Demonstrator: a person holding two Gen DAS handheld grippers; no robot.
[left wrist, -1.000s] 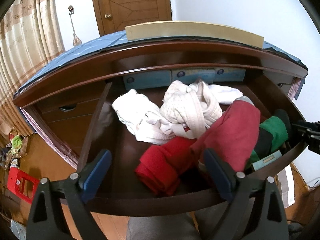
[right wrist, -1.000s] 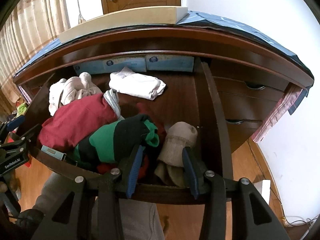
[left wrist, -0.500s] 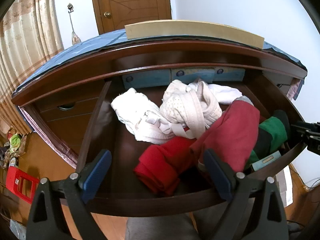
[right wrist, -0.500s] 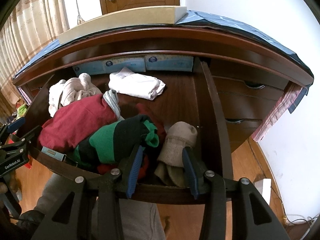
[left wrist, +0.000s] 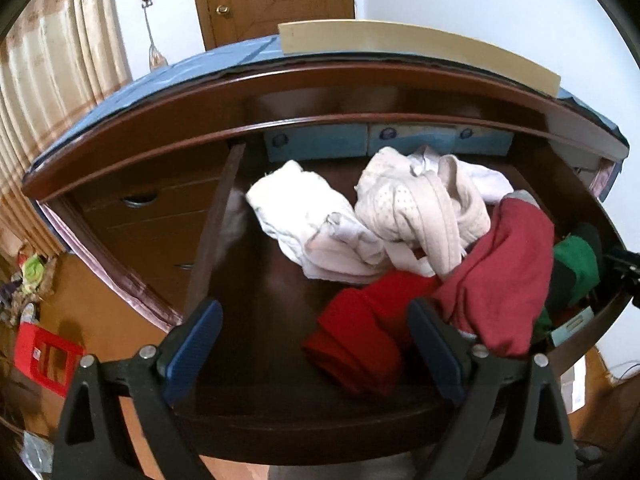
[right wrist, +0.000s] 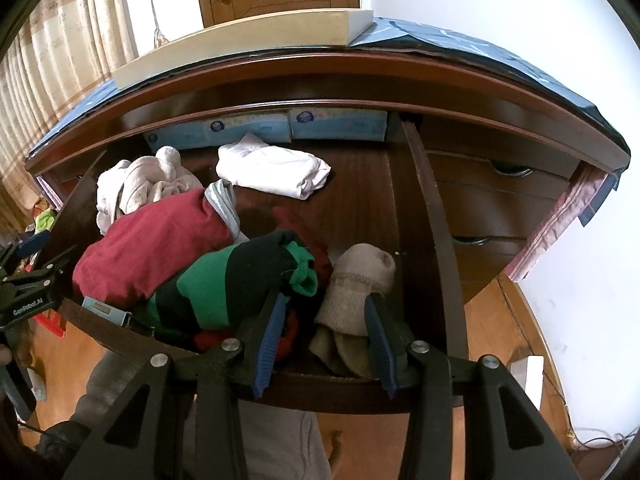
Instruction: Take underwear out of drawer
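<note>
Hardly anything has changed over the last second: both tools hang in the same places above the open dark wooden drawer (left wrist: 248,408), so the reach for clothing has, I judge, not yet begun.

Nearest in the left wrist view, the left tool (left wrist: 316,344) stands spread wide with nothing between its blue pads, above the bare drawer floor by the front rim. Just beyond its right finger lies a bright red folded garment (left wrist: 360,344), touching a dark red crumpled cloth (left wrist: 500,280) beside it.

In the right wrist view, the right tool (right wrist: 326,340) is partly open and empty; its pads flank a beige ribbed sock (right wrist: 356,284) lying below without pressing it. Left of the sock sits a green and black striped roll (right wrist: 236,280). A small pale blue box (right wrist: 104,310) is wedged against the front rim; its label is too small to read.

Farther back lies the likely underwear: a cream perforated garment with wide bands (left wrist: 420,204), tangled on a white crumpled cloth (left wrist: 304,212), and a white folded piece (right wrist: 276,170) lying alone on the floor. Against the back wall stand light blue printed packets (right wrist: 336,120) with round logos, their writing illegible.

On the left tool's black body, seen from the right wrist, white lettering reads roughly "GenRobot.AI".
</note>
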